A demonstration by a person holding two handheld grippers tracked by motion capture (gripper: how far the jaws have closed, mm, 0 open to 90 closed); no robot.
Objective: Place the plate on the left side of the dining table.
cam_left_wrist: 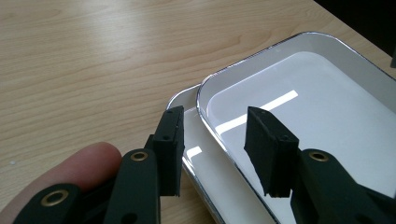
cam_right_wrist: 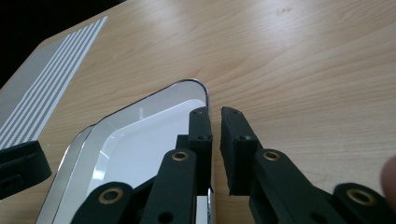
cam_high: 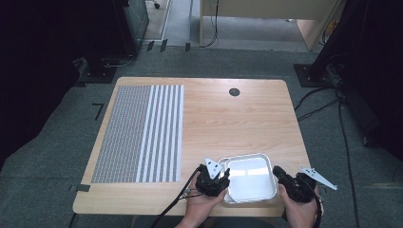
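The left claw (cam_left_wrist: 215, 154) stands part open astride the rims of two stacked white trays: the upper tray (cam_left_wrist: 299, 121) sits askew in the lower tray (cam_left_wrist: 189, 100). The right claw (cam_right_wrist: 215, 140), nearly closed, pinches the upper tray's opposite rim. Both trays look empty, near the table's (cam_high: 228, 118) front edge.

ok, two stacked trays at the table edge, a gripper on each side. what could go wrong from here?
1. The left hand-held gripper straddles the upper tray rim with open jaws; closing may also catch the lower tray.
2. The right hand-held gripper pinches a thin rim and could slip.
3. The trays sit near the table front edge.
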